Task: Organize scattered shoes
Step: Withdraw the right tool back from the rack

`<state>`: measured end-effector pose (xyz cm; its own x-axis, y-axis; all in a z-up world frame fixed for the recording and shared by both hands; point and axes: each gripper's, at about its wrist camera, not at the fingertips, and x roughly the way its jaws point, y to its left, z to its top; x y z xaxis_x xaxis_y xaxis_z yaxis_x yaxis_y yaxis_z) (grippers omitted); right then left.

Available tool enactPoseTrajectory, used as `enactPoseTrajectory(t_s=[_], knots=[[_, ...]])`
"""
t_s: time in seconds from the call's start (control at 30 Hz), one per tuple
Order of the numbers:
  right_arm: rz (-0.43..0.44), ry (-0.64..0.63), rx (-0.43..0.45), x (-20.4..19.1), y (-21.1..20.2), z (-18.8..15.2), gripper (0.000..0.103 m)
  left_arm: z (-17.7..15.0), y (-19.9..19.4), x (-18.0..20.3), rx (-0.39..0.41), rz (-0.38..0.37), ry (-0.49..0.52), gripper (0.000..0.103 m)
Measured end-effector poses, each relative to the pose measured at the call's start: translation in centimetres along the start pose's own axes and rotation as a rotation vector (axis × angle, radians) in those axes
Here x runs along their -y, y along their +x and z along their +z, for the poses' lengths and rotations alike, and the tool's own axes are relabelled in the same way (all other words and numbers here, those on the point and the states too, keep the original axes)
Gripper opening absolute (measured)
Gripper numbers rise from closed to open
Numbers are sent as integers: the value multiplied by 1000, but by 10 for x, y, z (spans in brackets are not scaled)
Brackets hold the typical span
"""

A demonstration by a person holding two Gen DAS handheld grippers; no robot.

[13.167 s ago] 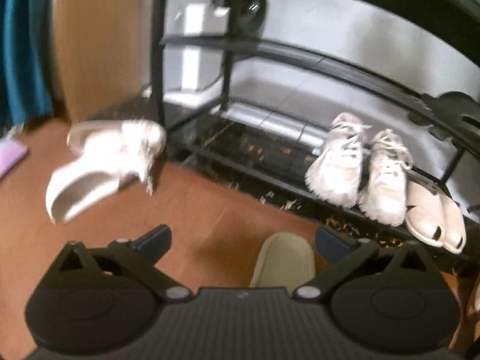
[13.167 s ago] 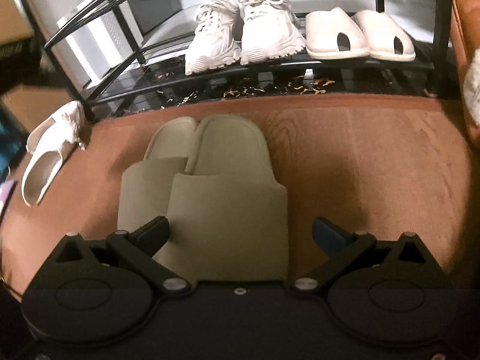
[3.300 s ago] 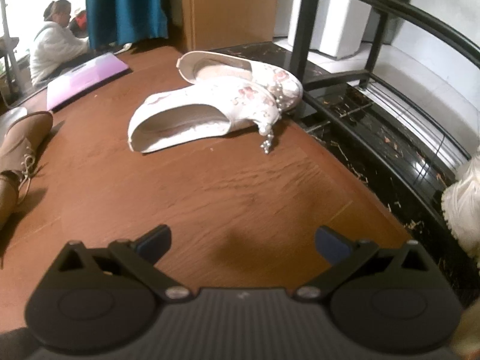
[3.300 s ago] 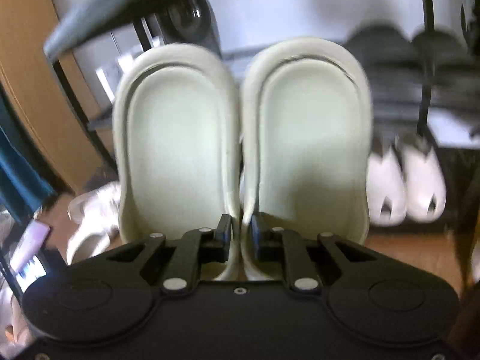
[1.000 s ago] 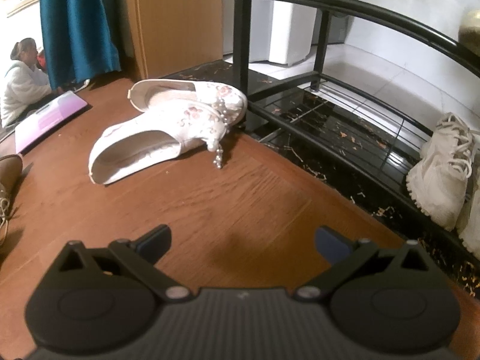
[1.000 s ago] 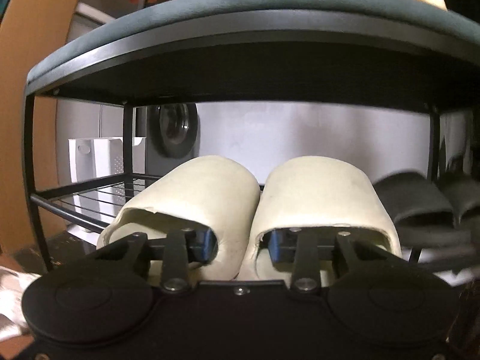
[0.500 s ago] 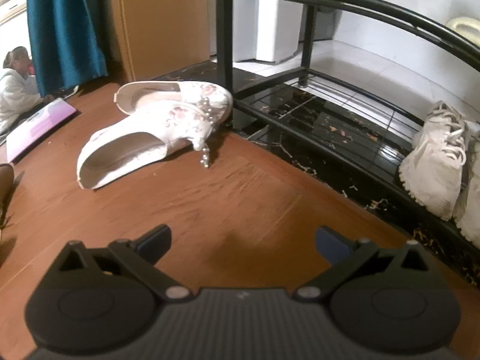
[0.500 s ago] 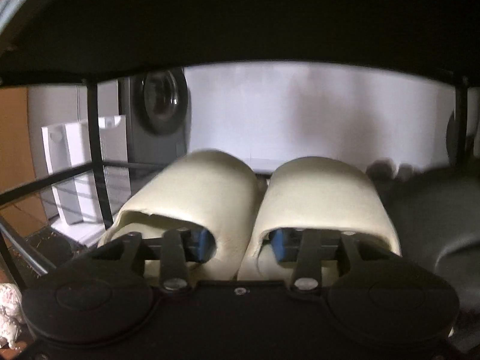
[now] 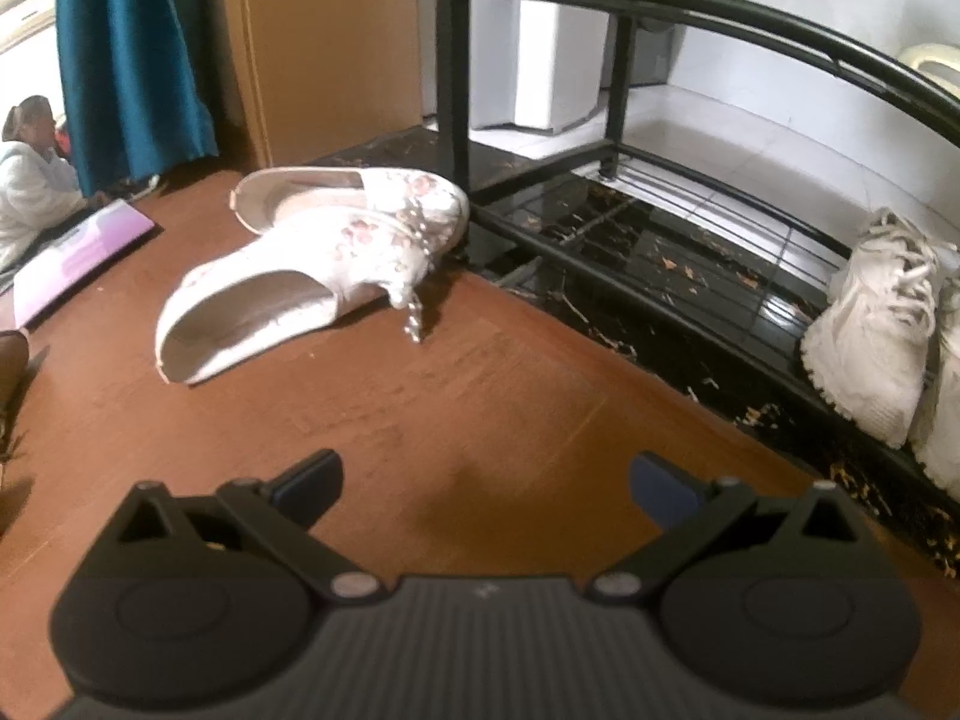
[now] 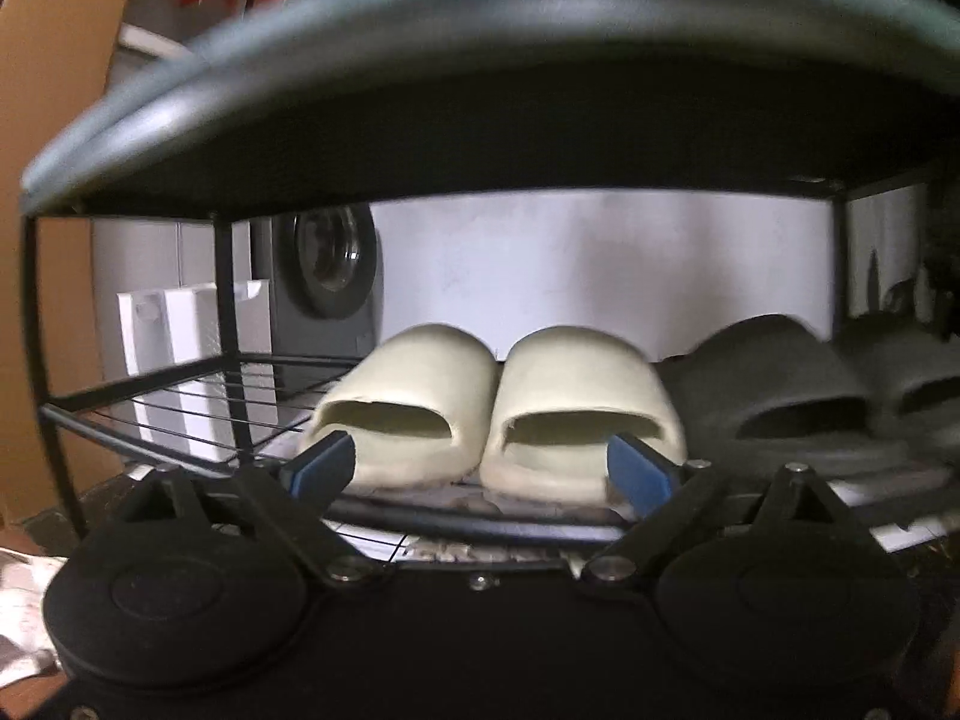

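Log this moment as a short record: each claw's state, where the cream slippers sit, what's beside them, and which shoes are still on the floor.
right claw: open, holding nothing
left claw: open, over bare floor
cream slippers: side by side on a rack shelf, openings facing the camera
beside them: dark slippers on their right in the picture
still on floor: white flowered shoes, by the rack's corner
bottom shelf: white sneakers

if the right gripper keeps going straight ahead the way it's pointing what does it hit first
Most likely the cream slippers, sitting side by side on the wire shelf directly ahead of the open right gripper. Its fingertips flank the pair's outer edges, so it would probably meet their open backs first, though depth is hard to judge.
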<state>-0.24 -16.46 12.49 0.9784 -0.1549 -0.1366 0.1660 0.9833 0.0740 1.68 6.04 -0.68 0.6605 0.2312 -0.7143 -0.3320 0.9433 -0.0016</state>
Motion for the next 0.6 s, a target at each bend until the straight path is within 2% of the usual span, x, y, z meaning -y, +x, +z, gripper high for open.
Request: enactPoseTrajectory(t_s=[0.03, 0.1, 0.27, 0.33, 0.43, 0.53, 0.6], knots=[[3, 31, -7, 4, -24, -2, 100, 1, 0, -1, -1, 5, -7, 102], [-2, 87, -23, 11, -71, -8, 103, 2, -1, -2, -1, 10, -12, 102], [-90, 135, -38, 22, -155, -30, 103, 5, -13, -7, 45, 30, -16, 102], [-104, 108, -37, 30, -187, -42, 103, 7, -21, -14, 76, 48, -32, 102], [-138, 40, -63, 54, -211, -55, 103, 10, -28, -21, 108, 75, -38, 102], [-164, 275, -62, 93, -217, -64, 103, 13, -37, -26, 153, 95, -31, 102], [-189, 384, -32, 105, -217, -73, 103, 15, -46, -30, 193, 104, -32, 102]])
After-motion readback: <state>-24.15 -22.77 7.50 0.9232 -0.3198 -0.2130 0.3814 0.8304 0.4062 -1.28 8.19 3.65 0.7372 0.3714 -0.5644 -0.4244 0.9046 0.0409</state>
